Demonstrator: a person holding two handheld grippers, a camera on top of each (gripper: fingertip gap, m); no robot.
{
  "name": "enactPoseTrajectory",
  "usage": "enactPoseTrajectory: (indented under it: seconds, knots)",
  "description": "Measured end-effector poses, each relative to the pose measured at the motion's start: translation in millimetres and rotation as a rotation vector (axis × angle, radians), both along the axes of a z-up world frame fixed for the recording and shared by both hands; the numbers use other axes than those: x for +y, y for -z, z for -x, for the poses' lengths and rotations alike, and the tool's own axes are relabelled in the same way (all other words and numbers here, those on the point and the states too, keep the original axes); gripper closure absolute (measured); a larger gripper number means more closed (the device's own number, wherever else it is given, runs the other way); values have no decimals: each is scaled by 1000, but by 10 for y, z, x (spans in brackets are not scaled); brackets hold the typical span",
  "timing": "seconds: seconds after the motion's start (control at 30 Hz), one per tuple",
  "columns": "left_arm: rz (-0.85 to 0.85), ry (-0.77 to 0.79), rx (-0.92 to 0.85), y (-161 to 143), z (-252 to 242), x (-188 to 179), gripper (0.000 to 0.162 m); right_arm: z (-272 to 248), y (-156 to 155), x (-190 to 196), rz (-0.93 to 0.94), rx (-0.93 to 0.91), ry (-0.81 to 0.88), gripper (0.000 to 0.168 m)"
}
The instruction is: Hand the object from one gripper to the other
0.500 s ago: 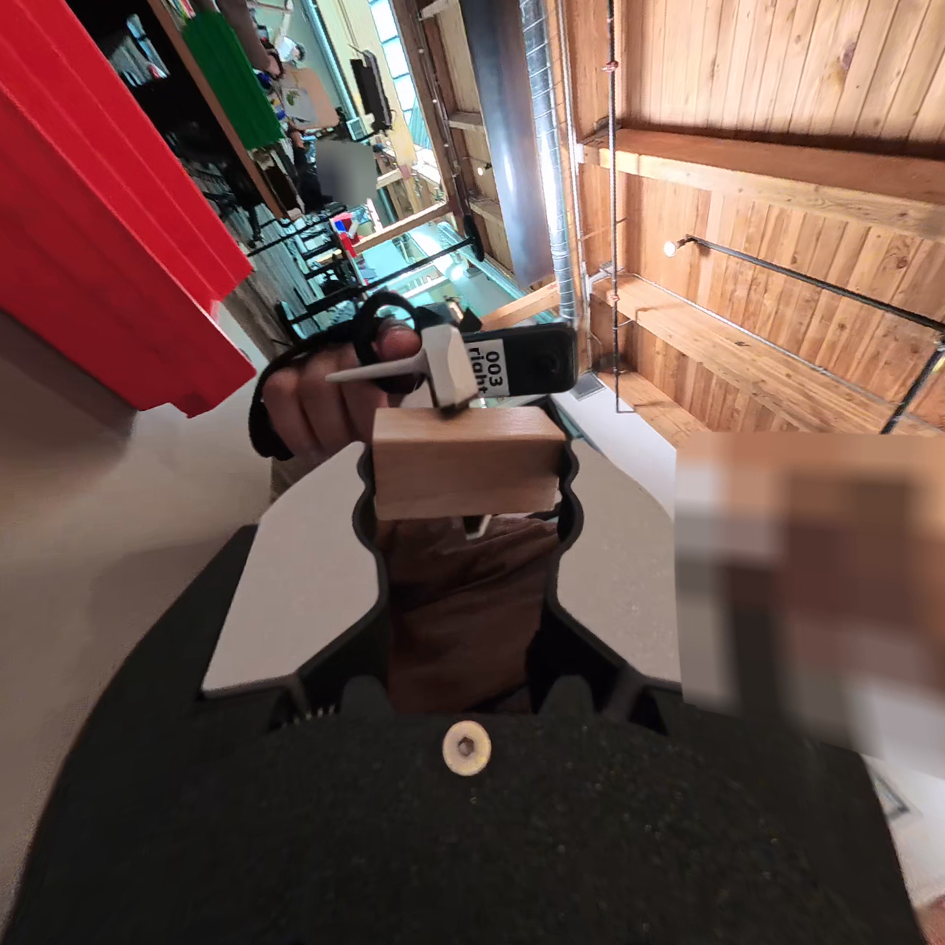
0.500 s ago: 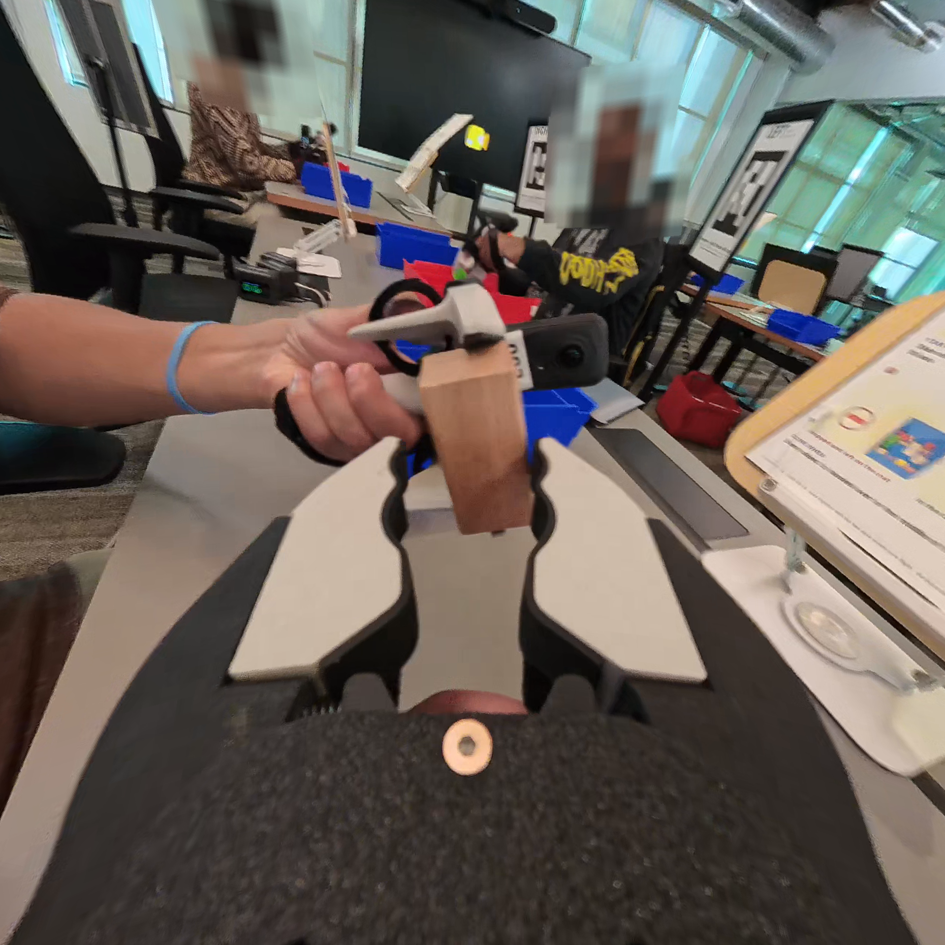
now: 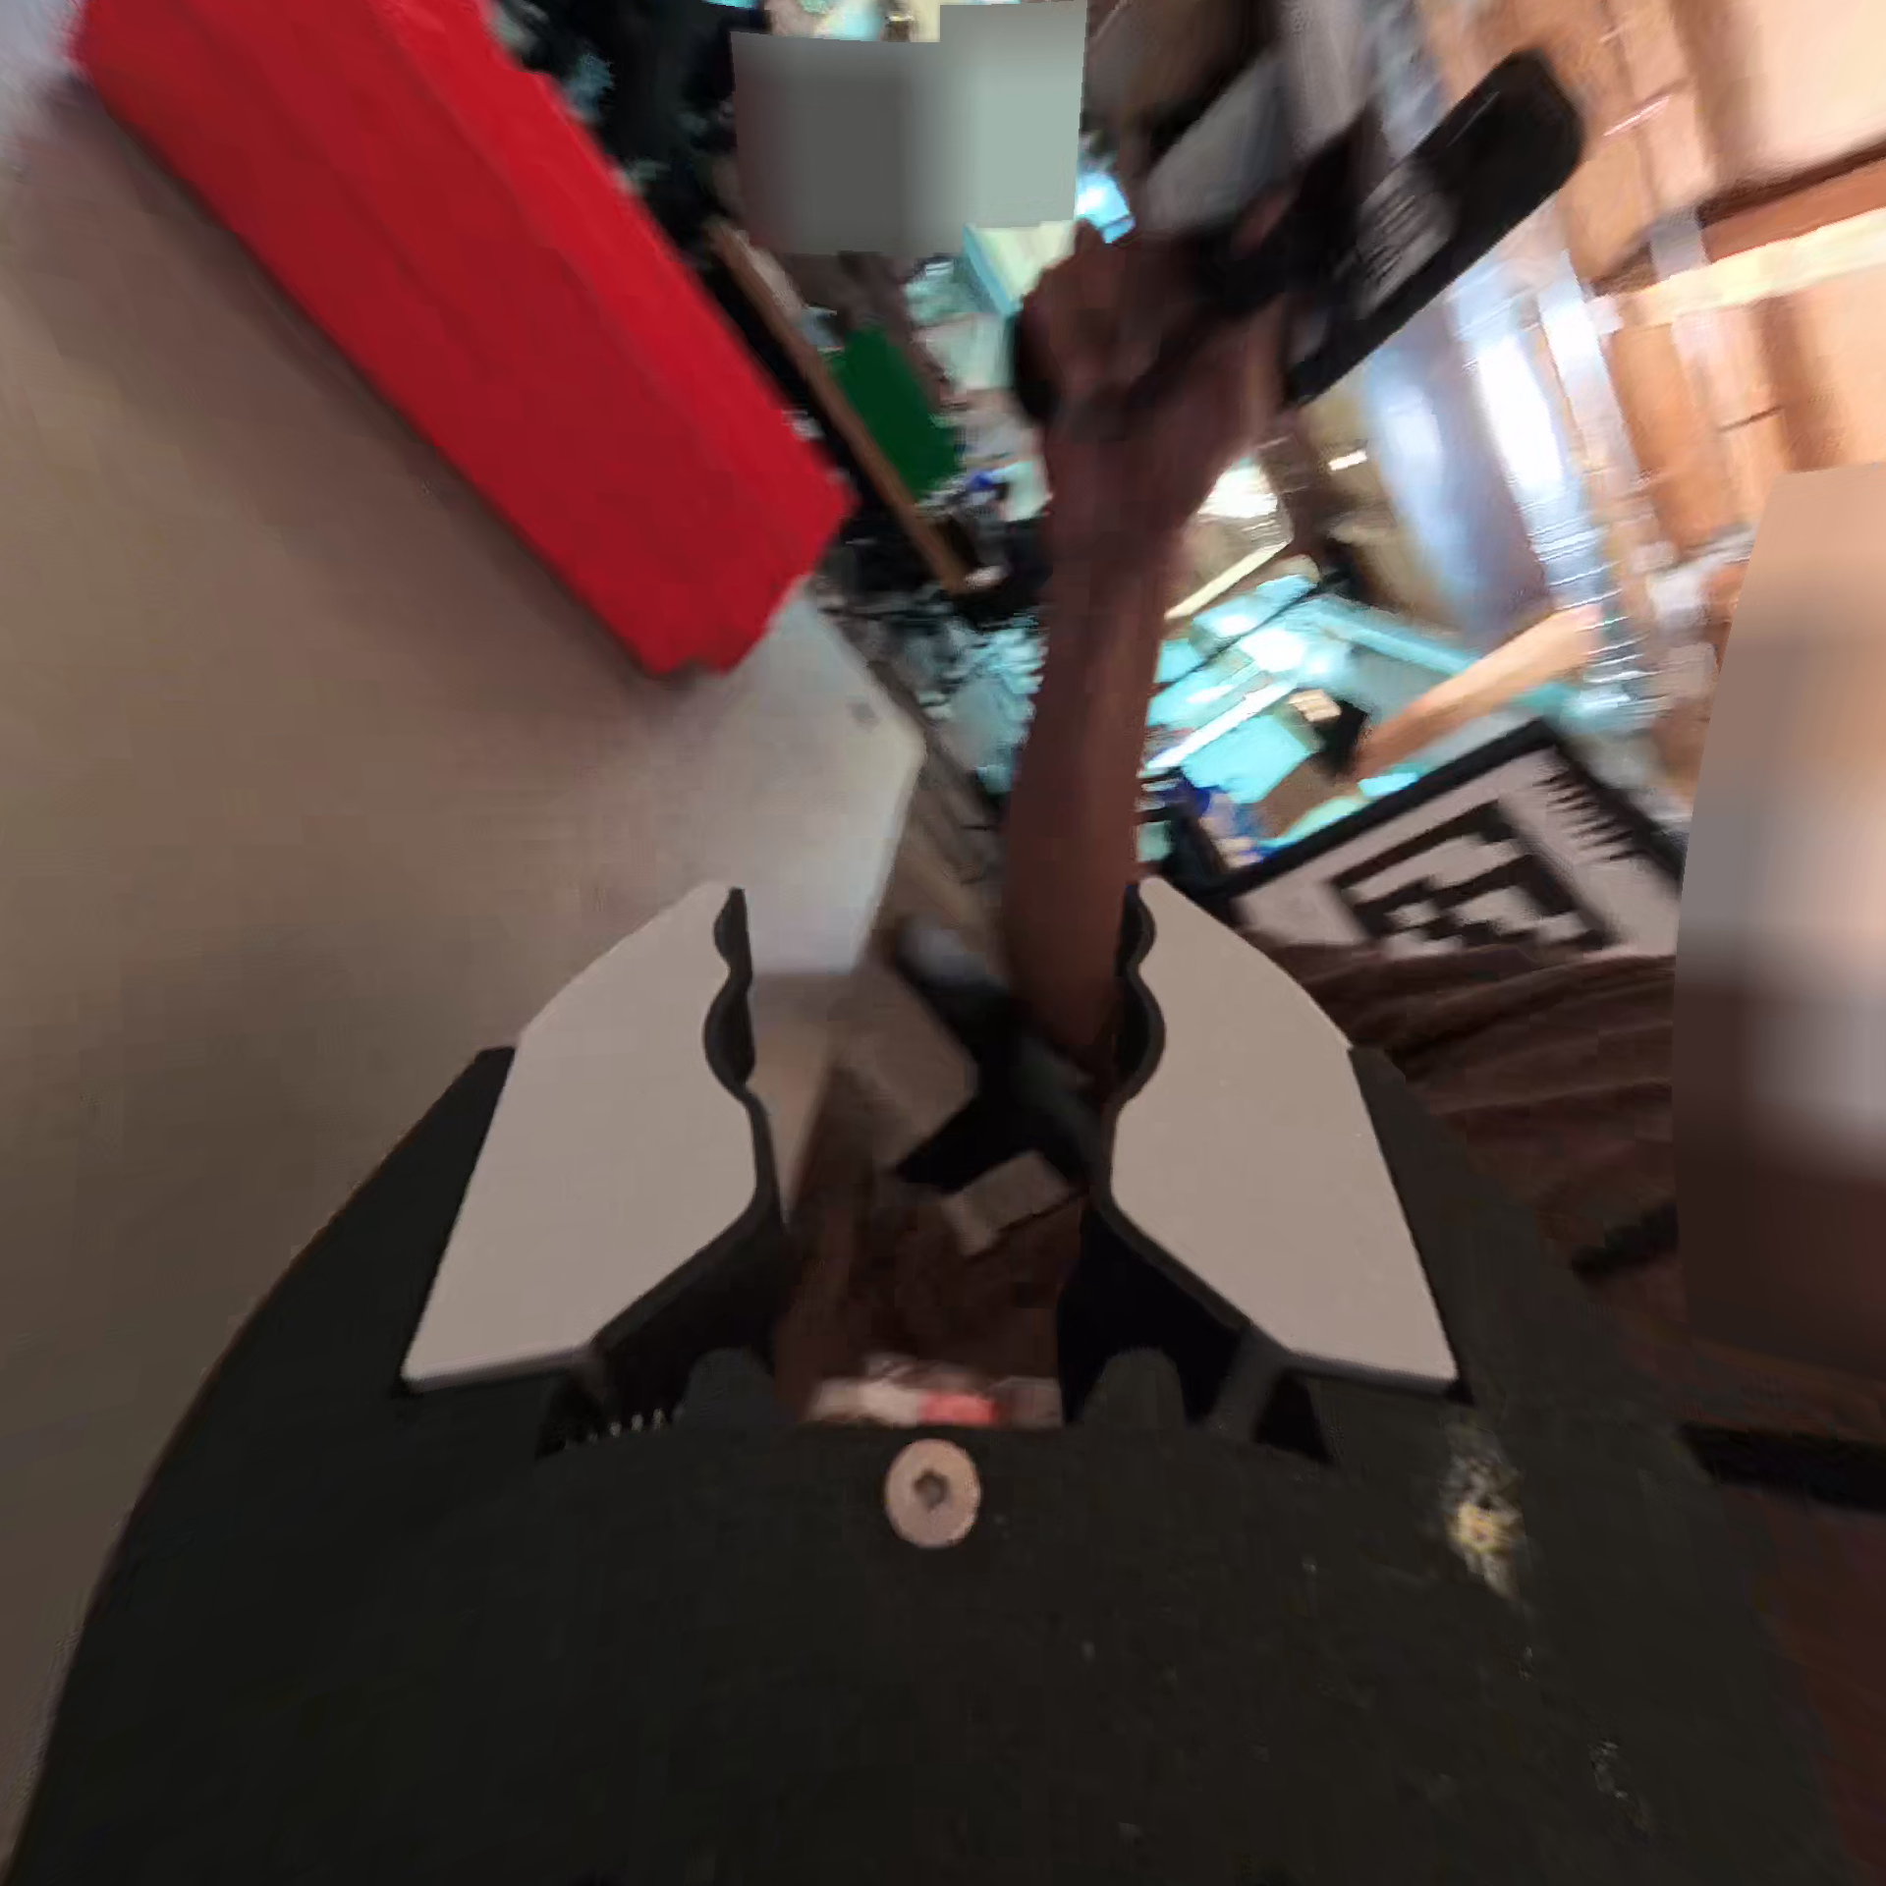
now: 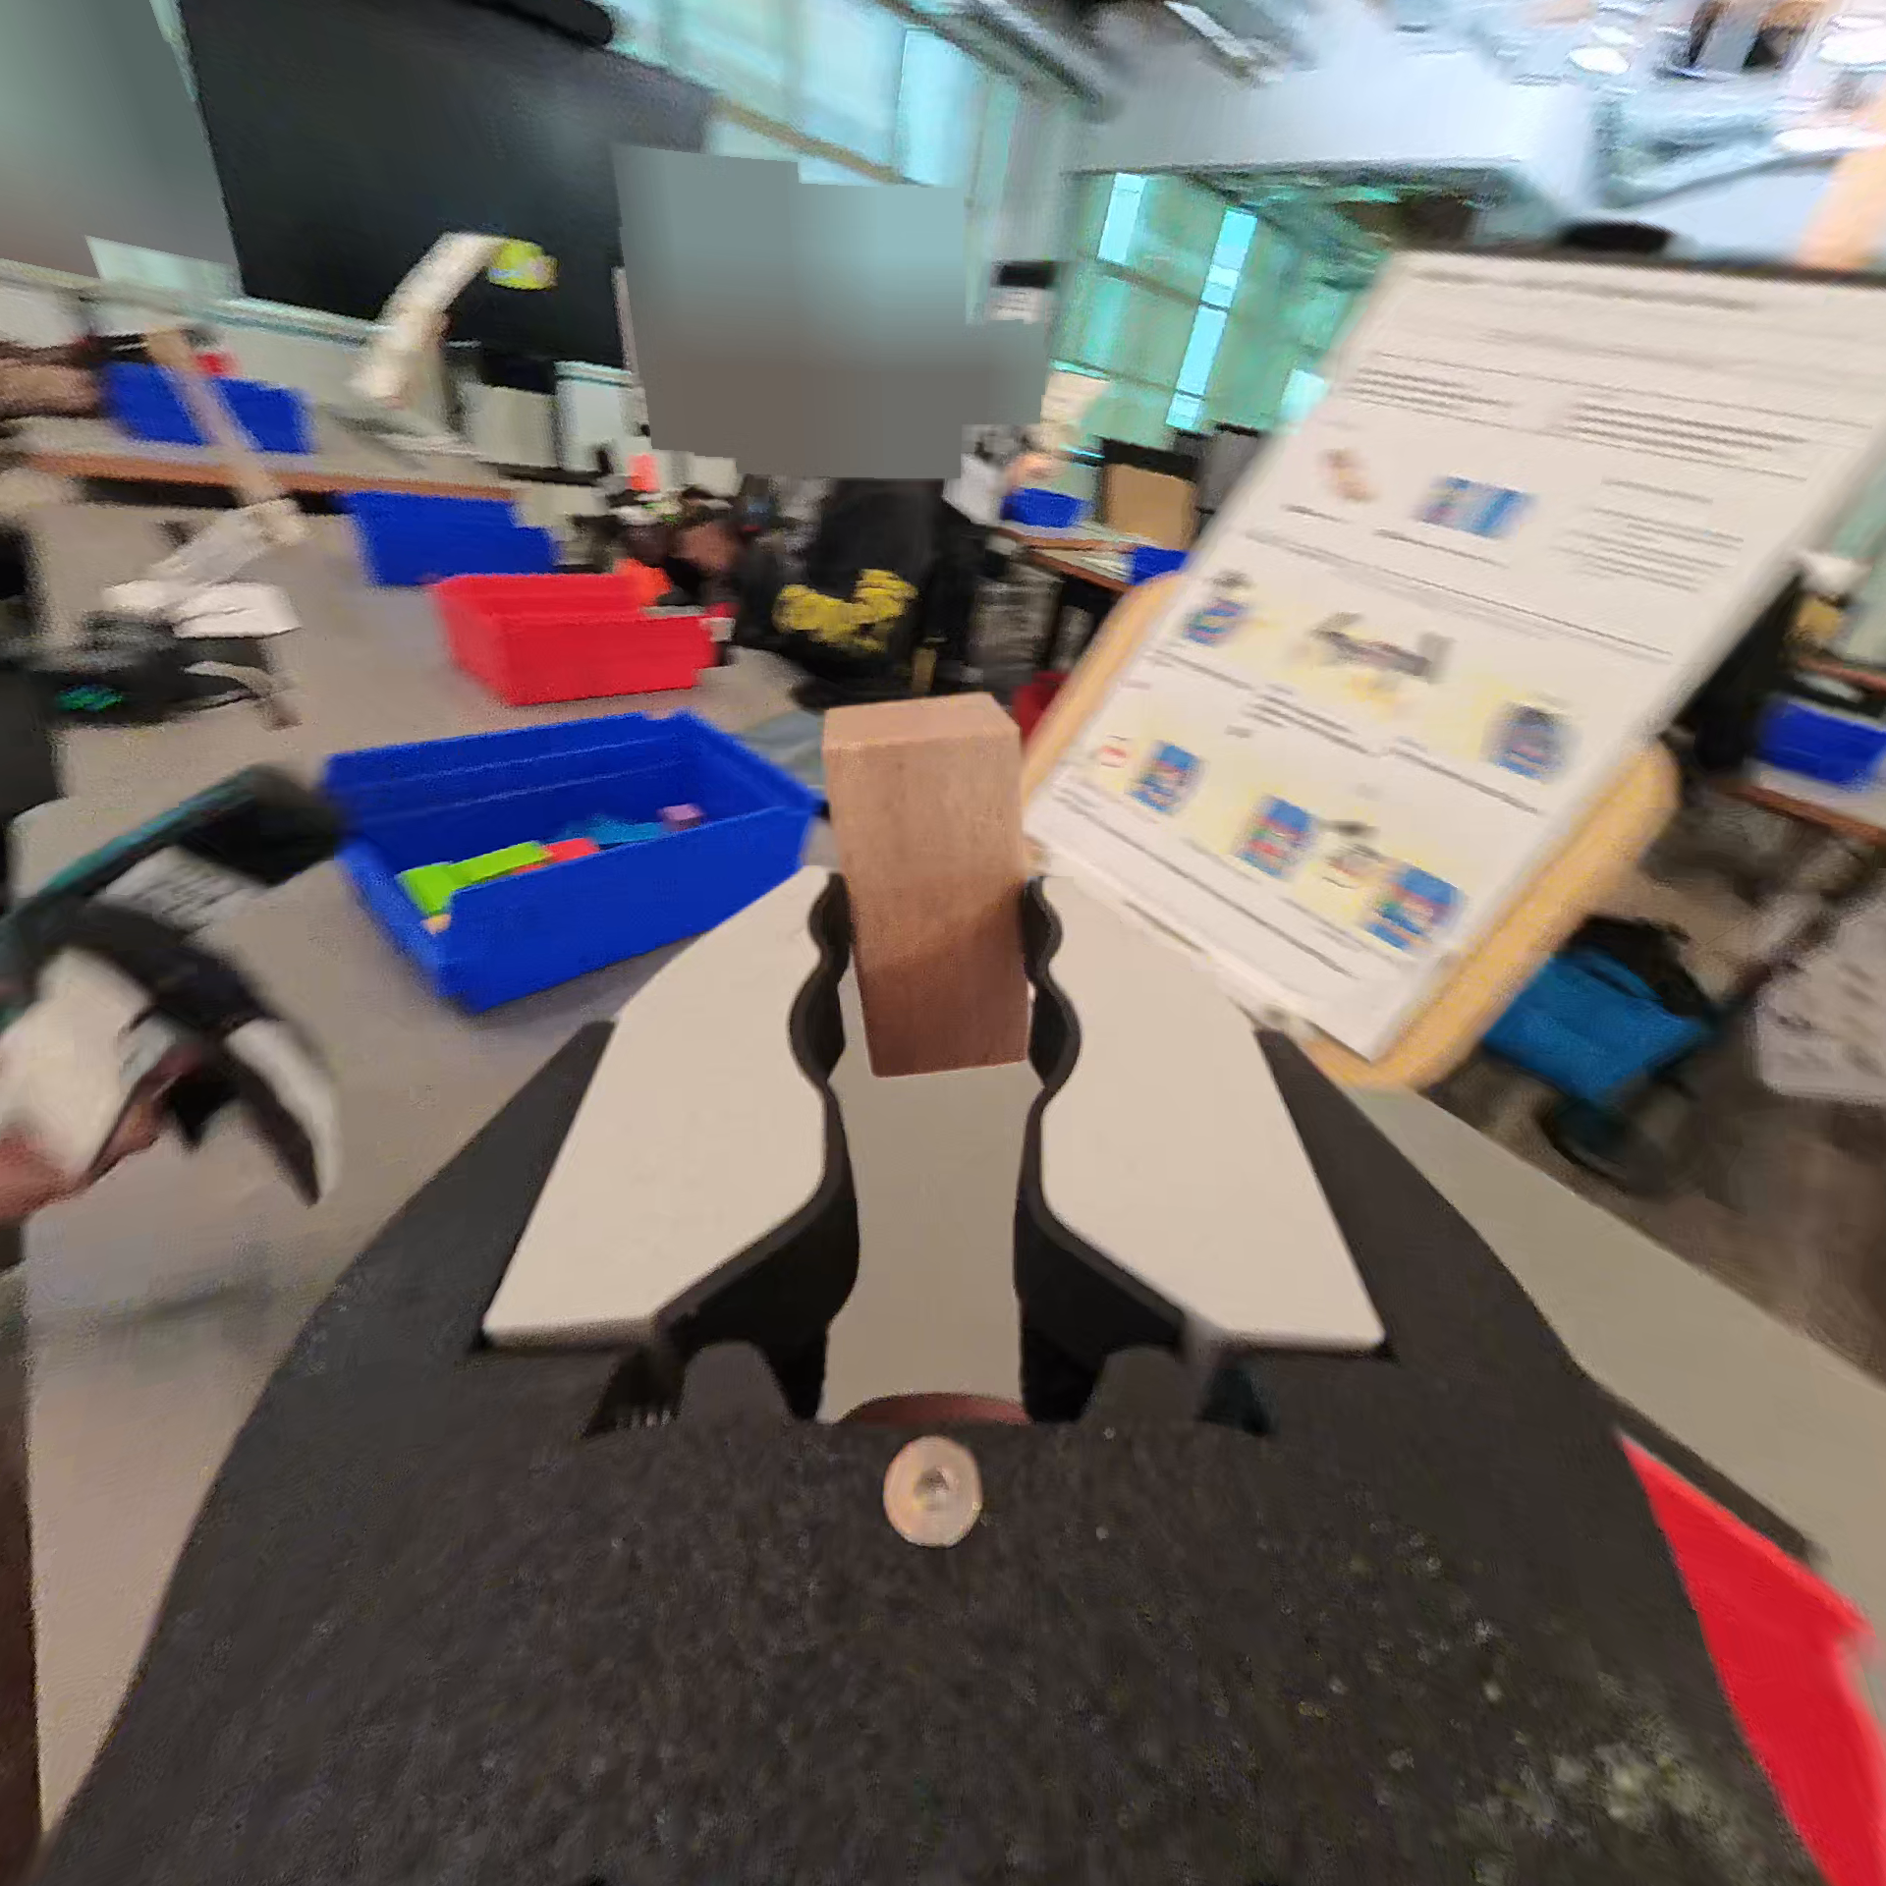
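Left wrist view: left gripper [image 3: 934,1005] jaws spread, nothing between them. Block not visible here. Person's hand [image 3: 1123,408] with other gripper up high, heavy blur.

Right wrist view: right gripper [image 4: 931,924] clamped on wooden block [image 4: 929,878], pinched at lower half. Long axis upright, top sticks above fingertips. Left gripper low at frame's left edge, well apart. Judgement: handoff looks done, right holds block alone.
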State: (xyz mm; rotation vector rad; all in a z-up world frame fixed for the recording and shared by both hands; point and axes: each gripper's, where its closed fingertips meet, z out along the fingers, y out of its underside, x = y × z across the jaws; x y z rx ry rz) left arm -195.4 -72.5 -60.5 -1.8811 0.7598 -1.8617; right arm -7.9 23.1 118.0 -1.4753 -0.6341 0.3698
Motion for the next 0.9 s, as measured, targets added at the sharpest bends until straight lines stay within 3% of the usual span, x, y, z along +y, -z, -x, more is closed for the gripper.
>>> enactPoseTrajectory:
  seconds: [0.1,0.17,0.23,0.33,0.5,0.6,0.7,0.9]
  knots:
    - [-252,-134,275,585,161,41,100,-749,-34,99,119,54,239,136]
    - [-293,-137,315,625,155,69,101,-1291,100,216,195,79,449,136]
    - [-277,-114,279,559,101,56,100,-1760,386,351,316,125,626,136]
    - [-262,-105,279,585,78,34,100,-2197,1051,622,584,115,767,136]
    - [-248,-71,314,681,52,-9,100,-2290,2197,1001,1037,8,811,135]
    - [-260,-66,349,743,58,8,100,-2223,2638,1090,1223,-100,817,135]
    - [-243,-59,356,773,72,-6,100,-2236,2843,1155,1320,-166,842,135]
    - [-236,-54,367,789,124,-2,99,-2396,2923,1247,1346,-216,914,135]
